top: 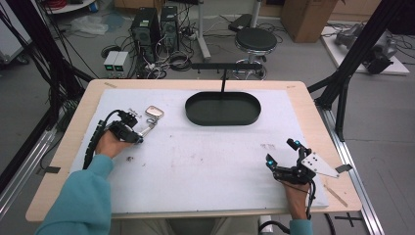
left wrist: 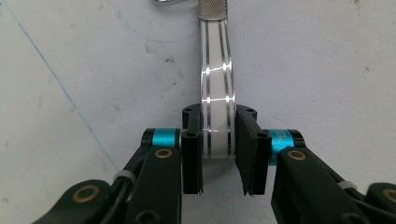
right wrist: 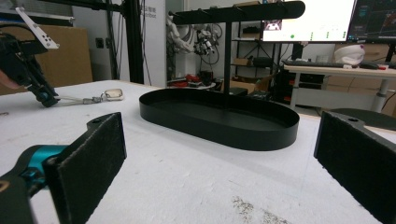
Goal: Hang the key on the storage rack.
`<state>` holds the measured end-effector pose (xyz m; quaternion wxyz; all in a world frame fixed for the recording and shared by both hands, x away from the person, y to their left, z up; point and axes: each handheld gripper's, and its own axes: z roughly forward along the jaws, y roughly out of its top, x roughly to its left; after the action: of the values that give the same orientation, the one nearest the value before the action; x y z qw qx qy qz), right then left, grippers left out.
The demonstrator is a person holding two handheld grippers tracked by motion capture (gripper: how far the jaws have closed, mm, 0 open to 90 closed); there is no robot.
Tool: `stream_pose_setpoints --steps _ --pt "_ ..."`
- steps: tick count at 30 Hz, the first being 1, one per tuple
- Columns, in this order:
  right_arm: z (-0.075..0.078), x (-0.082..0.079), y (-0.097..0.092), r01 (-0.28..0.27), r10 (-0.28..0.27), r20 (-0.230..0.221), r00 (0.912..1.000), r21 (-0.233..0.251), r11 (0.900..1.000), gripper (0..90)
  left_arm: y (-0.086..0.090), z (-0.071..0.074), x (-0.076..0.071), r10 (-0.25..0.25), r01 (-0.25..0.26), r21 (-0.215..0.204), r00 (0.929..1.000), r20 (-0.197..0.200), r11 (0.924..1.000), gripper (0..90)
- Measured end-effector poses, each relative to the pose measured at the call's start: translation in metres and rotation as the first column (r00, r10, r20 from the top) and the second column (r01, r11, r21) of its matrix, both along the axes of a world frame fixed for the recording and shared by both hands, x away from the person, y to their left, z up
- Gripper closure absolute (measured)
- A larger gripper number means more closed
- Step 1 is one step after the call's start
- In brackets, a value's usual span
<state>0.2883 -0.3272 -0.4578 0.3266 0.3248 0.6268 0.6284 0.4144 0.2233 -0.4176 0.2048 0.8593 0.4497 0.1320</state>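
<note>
Left gripper view: left gripper [left wrist: 218,154] clamped on watch strap [left wrist: 216,93], flat on mat [top: 205,152] left of tray [top: 222,108]. Right gripper [top: 281,154] gaping, idle near front right. Advise lifting straight, grip firm, to avoid dragging case [top: 154,111].

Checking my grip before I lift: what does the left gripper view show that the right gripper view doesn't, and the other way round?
Left gripper view: close up, the left tool clamped on both sides of the shiny metal strap, below its knurled collar. Right gripper view: the black oval tray with its T-shaped stand, the fob at the strap's far end, and the right tool, jaws wide open, nothing between them. Both: the strap lying on the white mat.
</note>
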Motion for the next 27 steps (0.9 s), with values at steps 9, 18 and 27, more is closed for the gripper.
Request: stream_pose_setpoints --steps 9,18,27 --pt "0.001 0.002 -0.001 -0.008 0.008 -0.02 0.9998 0.01 0.9999 1.6 -0.002 0.001 -0.002 -0.024 0.022 0.038 0.9984 0.052 0.999 73.9" --pt "0.002 0.006 -0.003 -0.017 0.017 -0.056 0.9983 0.009 0.9998 1.5 0.005 0.013 -0.006 -0.037 0.041 -0.031 0.9938 0.105 0.9987 74.1" --pt "0.021 0.014 0.0 -0.072 0.073 -0.056 0.9958 0.009 0.9973 1.6 0.006 0.032 -0.017 -0.087 0.106 -0.105 0.9804 0.177 0.9887 74.1"
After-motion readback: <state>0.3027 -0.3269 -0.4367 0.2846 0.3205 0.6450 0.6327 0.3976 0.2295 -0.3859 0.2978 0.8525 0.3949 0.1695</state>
